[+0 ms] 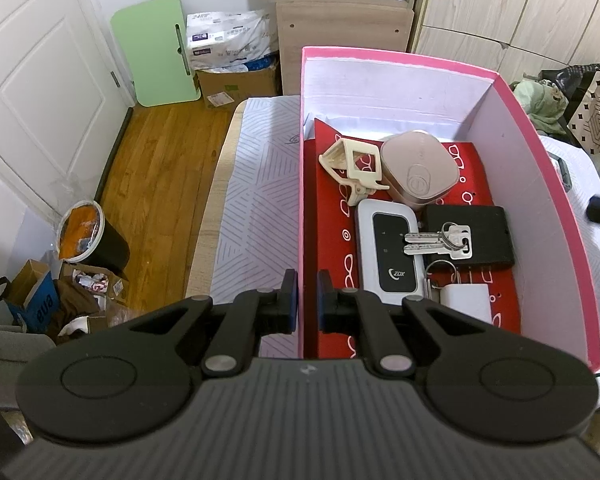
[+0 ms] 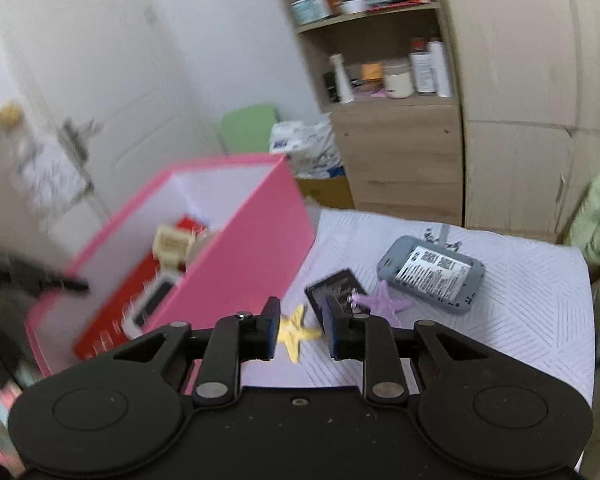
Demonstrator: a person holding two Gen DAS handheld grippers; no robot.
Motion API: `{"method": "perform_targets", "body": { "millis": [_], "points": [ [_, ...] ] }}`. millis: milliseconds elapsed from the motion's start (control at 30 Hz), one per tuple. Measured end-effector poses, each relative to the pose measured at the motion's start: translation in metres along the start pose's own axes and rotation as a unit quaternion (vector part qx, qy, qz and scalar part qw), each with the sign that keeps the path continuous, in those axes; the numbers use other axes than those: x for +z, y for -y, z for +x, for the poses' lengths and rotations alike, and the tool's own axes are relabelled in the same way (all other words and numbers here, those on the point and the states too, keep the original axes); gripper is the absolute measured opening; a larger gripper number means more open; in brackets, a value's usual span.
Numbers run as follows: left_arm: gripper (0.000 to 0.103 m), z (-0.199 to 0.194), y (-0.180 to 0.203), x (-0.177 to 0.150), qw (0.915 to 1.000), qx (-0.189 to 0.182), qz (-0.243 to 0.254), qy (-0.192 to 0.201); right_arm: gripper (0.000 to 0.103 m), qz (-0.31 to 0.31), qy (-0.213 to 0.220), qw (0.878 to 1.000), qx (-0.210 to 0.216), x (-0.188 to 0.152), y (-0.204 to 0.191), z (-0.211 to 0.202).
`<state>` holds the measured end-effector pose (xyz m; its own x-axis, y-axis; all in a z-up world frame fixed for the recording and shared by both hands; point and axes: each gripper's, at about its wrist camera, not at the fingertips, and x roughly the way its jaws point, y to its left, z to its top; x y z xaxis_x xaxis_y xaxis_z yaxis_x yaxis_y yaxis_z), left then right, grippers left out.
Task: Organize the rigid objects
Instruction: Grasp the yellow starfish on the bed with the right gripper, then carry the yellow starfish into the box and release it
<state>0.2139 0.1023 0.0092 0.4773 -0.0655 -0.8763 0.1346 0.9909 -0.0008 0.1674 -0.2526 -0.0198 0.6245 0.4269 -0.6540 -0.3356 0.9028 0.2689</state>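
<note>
Evenly lit, soft indoor light, faint shadows. Sharp through the left wrist view, fisheye-bent at edges. Right wrist view smeared by motion blur, perhaps worst at left; dark vignette in corners.

Left gripper (image 1: 308, 300) matte black, ribbed grey housing, two round discs, silver pivot pins, blue pads on its fingers, right gripper (image 2: 300, 330) same black build, blue pads, dust-specked smooth body
</note>
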Motion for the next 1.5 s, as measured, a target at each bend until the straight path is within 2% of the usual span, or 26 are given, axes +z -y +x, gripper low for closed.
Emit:
{"method": "perform_targets", "body": {
  "millis": [133,267,367,467,567,800,900,1100,1300,1500],
  "points": [
    [0.007,0.000,-0.001,0.001,1.0000,0.000,-0.002,-0.002,0.039,-0.088,-0.036,0.995,0.016,-0.008,-0.006,0.023],
    [0.007,0.001,-0.002,0.002,1.0000,0.000,-0.005,-0.004,0.039,-0.167,-0.063,0.983,0.029,-0.009,-0.008,0.045],
    [0.007,0.001,-0.002,0.003,1.0000,0.000,-0.007,-0.005,0.042,-0.197,-0.068,0.977,0.048,-0.001,-0.009,0.054],
    [0.007,0.002,-0.003,0.003,0.9999,-0.002,-0.009,-0.007,0.051,-0.230,-0.093,0.966,0.073,0.001,-0.013,0.065],
    [0.007,0.002,-0.004,0.004,0.9999,-0.003,-0.008,-0.009,0.053,-0.243,-0.103,0.963,0.054,0.000,-0.017,0.079],
    [0.007,0.002,-0.004,0.004,0.9999,-0.004,-0.009,-0.009,0.055,-0.221,-0.099,0.968,0.073,-0.001,-0.012,0.086],
    [0.007,0.002,-0.004,0.004,0.9999,-0.005,-0.009,-0.009,0.046,-0.207,-0.094,0.972,0.064,-0.002,-0.010,0.082],
    [0.007,0.001,-0.003,0.003,1.0000,-0.001,-0.004,-0.003,0.046,-0.168,-0.085,0.981,0.051,-0.006,-0.006,0.071],
    [0.007,0.001,-0.004,0.000,1.0000,-0.002,-0.006,-0.001,0.046,-0.130,-0.047,0.990,0.043,-0.005,-0.005,0.039],
    [0.007,0.000,-0.008,0.000,0.9999,-0.015,-0.003,0.001,0.046,-0.128,0.001,0.992,0.017,0.014,-0.017,-0.006]
  ]
}}
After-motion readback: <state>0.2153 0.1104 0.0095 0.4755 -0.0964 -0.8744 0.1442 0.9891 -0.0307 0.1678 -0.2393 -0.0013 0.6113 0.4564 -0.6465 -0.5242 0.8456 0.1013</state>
